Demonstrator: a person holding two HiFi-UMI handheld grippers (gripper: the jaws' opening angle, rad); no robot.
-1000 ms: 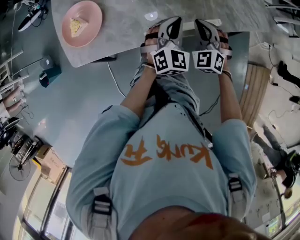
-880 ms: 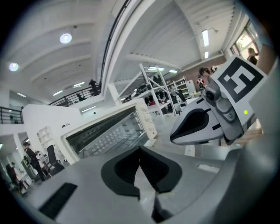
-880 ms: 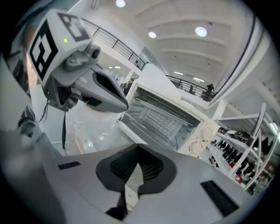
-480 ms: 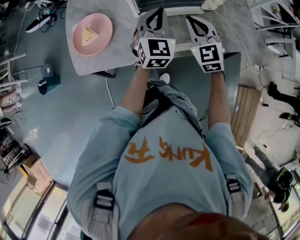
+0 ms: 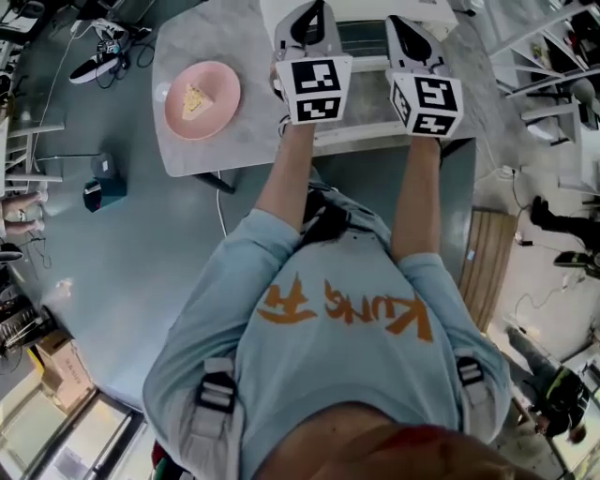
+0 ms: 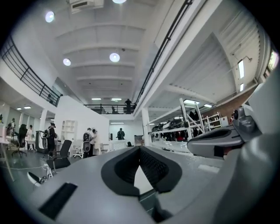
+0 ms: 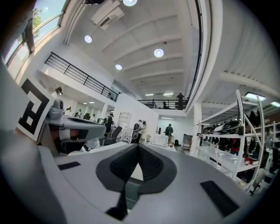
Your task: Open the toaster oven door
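Observation:
In the head view a white toaster oven (image 5: 364, 37) with a dark front stands at the far edge of the grey table (image 5: 244, 141), mostly hidden behind my two raised grippers. My left gripper (image 5: 309, 23) and my right gripper (image 5: 408, 33) are held side by side above the table, each with its marker cube toward the camera. Both point up and away into the hall. In the left gripper view the left gripper (image 6: 140, 151) is shut with nothing in it. In the right gripper view the right gripper (image 7: 139, 148) is shut and empty too.
A pink plate (image 5: 225, 84) with a cake slice (image 5: 195, 97) sits on the table's left part. On the floor lie shoes (image 5: 103, 42), a black box (image 5: 98, 192), a cable (image 5: 220, 206) and a wooden pallet (image 5: 487, 272). People stand far off in the hall (image 6: 89, 140).
Both grippers have moved forward over the table, still side by side and shut. The table and plate have slid down the head view, and the toaster oven has come into sight.

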